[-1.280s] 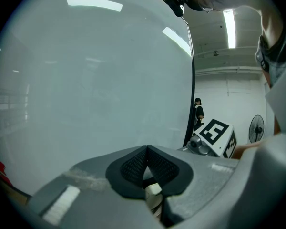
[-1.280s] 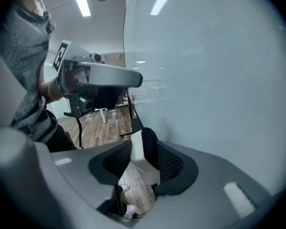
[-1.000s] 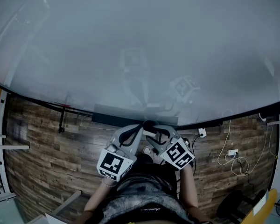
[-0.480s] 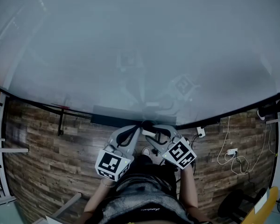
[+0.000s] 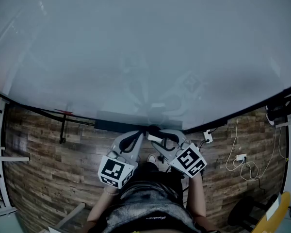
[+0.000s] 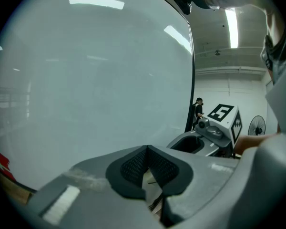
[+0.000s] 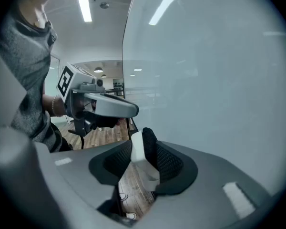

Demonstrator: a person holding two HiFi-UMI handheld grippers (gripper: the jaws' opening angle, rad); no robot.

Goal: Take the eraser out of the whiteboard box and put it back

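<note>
Clearly the right tongs (image 7: 142,162) are clamped on the eraser (image 7: 139,150), whose white back and black felt stand upright between the pads, just in front of the whiteboard (image 7: 209,80) and above the wooden floor (image 5: 48,164). Just beside them, the left tongs (image 6: 147,163) carry nothing. Their pads seem to meet at the tips, though the angle is poor. In the head view the dark whiteboard box (image 5: 114,124) runs along the board's lower edge, close ahead of both tongs.
</note>
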